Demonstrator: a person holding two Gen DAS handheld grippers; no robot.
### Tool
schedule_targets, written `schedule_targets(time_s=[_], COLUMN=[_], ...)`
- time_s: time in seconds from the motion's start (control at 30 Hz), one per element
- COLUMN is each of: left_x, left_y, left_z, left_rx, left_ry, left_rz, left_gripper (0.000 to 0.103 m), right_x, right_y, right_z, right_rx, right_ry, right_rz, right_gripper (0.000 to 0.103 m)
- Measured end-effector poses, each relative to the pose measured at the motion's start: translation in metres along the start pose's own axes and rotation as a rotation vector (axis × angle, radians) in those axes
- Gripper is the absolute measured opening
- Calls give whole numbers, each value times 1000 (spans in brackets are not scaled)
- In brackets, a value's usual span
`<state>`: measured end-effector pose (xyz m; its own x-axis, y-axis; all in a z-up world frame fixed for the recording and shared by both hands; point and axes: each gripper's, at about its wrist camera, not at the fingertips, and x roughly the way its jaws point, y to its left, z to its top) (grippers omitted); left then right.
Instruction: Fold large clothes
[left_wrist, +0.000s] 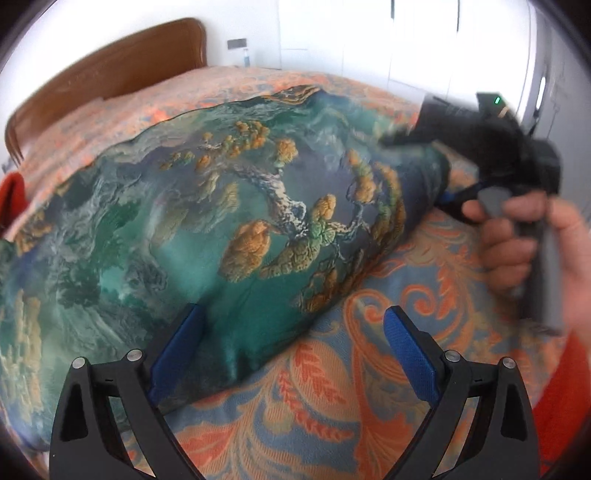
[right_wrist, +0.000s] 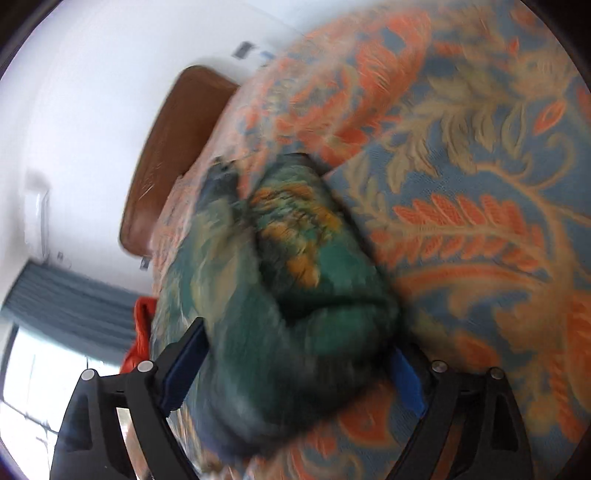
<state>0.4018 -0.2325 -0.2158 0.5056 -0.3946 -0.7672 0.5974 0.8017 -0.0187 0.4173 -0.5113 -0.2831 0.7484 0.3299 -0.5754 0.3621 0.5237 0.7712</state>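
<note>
Teal-green satin garment (left_wrist: 192, 229), printed with gold-leaved trees and pale rock, lies across a bedspread (left_wrist: 321, 398) patterned in orange, blue and tan scrolls. Left wrist view: the cloth runs from the near left toward the far right, smooth on top, with a rounded folded edge near the camera.

Left gripper (left_wrist: 295, 354) — its 2 blue-padded fingers stand wide apart, nothing between them. The left pad (left_wrist: 177, 350) sits over the garment's near edge; the right pad (left_wrist: 412, 354) is over bare bedspread. Contact with the cloth cannot be told.

Right gripper (left_wrist: 448, 197) shows at the right of the same view, blurred, black body with a small green light, held by the person's hand (left_wrist: 524, 243). Its tips reach the garment's far right end.

Right wrist view, heavily blurred: a thick bunch of the green cloth (right_wrist: 295, 314) fills the space between the right gripper's (right_wrist: 295, 376) 2 blue pads. The jaws look fairly wide, pressed around the bunch on both sides — the grip appears closed on fabric.

Background: brown wooden headboard (left_wrist: 110, 70) at the far left, white wall (left_wrist: 332, 33) behind, an orange-red item (left_wrist: 13, 199) at the left edge of the bed, blue-grey curtain (right_wrist: 74, 302) and bright window (right_wrist: 33, 384) in the right wrist view.
</note>
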Motion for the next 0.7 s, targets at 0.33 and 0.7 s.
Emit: schedule_targets(time_s=[0.33,0.7], left_x=[-104,-120], left_y=[83,69], left_z=[65,138], left_rx=[-256,-180], left_ry=[-65,19], left_rz=[-281,-352], left_gripper=[94,96], right_x=[-58,-75], right_y=[118,236], right_z=[-74,-214], right_rx=[-657,-1295], right_ry=[-282,-409], right_rz=[-192,-134], right_gripper=[36,36])
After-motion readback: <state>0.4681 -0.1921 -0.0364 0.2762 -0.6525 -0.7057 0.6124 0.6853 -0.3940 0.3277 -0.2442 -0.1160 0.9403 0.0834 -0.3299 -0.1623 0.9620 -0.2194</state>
